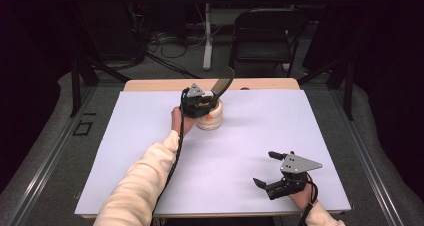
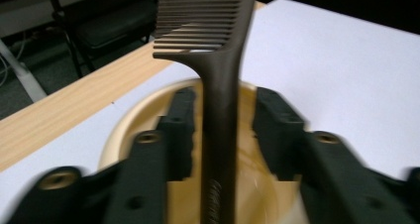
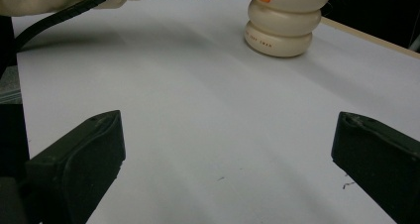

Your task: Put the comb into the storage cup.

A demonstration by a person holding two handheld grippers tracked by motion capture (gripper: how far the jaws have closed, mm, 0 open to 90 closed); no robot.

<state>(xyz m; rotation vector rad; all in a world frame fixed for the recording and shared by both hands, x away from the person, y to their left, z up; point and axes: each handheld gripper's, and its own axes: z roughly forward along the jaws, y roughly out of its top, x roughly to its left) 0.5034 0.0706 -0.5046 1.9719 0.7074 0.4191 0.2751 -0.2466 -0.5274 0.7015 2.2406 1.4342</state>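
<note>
Your left hand-held gripper (image 1: 202, 104) stood over the cream ribbed ceramic holder (image 1: 210, 117) near the bench's (image 1: 150, 176) far edge, jaws slightly parted around the upright dark plastic comb (image 2: 218, 85), while your right hand-held gripper (image 1: 267, 170) lay wide open, empty, near the near-right corner.

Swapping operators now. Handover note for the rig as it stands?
Left gripper: over the cream holder, jaws either side of the dark comb's handle with gaps visible, so open, not gripping.
Comb: handle down inside the holder, teeth up, leaning toward the far edge.
Right gripper: open, holding nothing, near the front right of the white table sheet.
Done: comb is in the holder.
Left: likely just back the left gripper off.
</note>
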